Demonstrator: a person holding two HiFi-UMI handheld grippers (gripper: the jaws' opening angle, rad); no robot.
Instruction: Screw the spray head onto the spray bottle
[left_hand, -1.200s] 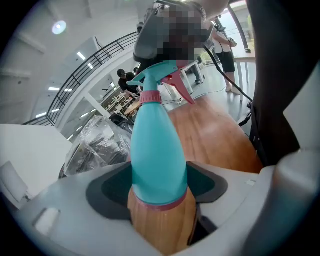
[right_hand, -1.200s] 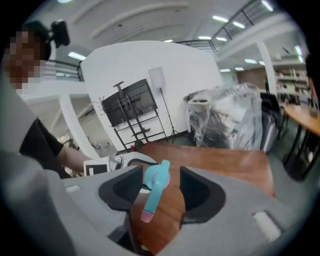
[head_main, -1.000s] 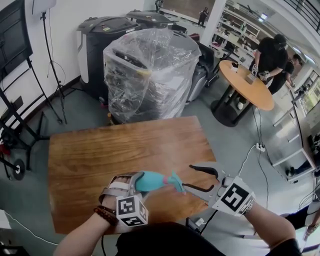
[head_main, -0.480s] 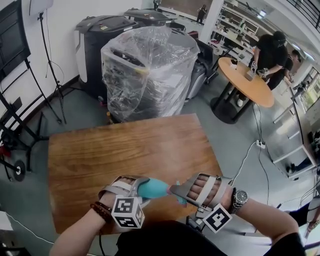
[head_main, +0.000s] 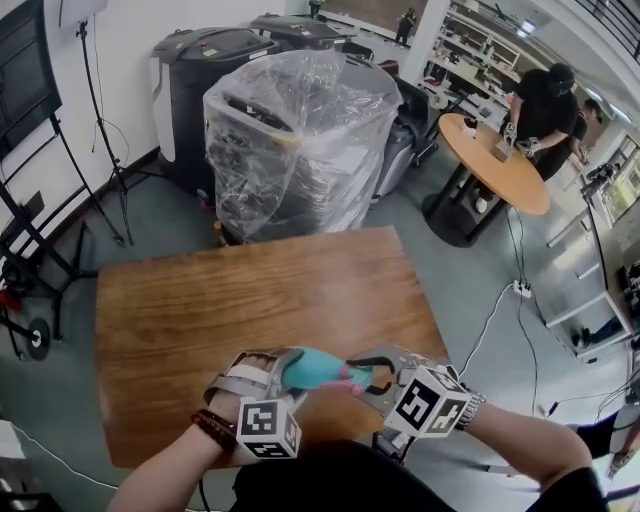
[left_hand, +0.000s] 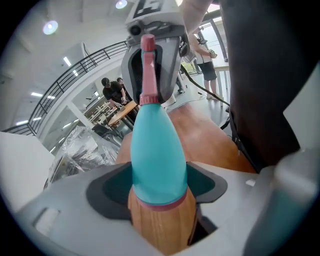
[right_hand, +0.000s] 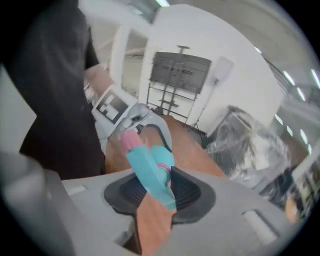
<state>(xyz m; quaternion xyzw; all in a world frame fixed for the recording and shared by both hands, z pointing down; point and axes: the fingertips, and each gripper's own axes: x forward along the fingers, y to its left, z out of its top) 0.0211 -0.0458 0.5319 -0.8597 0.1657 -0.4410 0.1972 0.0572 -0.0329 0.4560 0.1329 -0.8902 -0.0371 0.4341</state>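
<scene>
Below, a brown wood-grain surface (head_main: 220, 300) stands on a grey floor (head_main: 480, 290) in a large workroom. Behind it is a machine wrapped in clear plastic film (head_main: 300, 140), with dark grey machines (head_main: 205, 70) just beyond it by the white wall. A thin black stand (head_main: 105, 130) rises at the left. Off to the right, well apart, people in dark clothes (head_main: 540, 110) lean over a round wooden table (head_main: 495, 170).

Both grippers meet over the near edge of the surface, held above it. The left gripper (head_main: 285, 370) points to the right. Its jaws stand wide and are clamped on the lower body of the teal plastic spray bottle (head_main: 315, 368), which lies roughly level with its neck toward the other gripper. A beaded bracelet (head_main: 212, 428) shows on that wrist.

The right gripper (head_main: 365, 378) faces left, its marker cube (head_main: 430, 400) turned up. Its jaws are closing on the pink-and-teal spray head (head_main: 355, 378) at the bottle's neck. In the right gripper view the spray head (right_hand: 150, 172) fills the gap between the black pads. In the left gripper view the bottle (left_hand: 157, 160) tapers up to the pink stem (left_hand: 148, 70) between the other gripper's jaws.
</scene>
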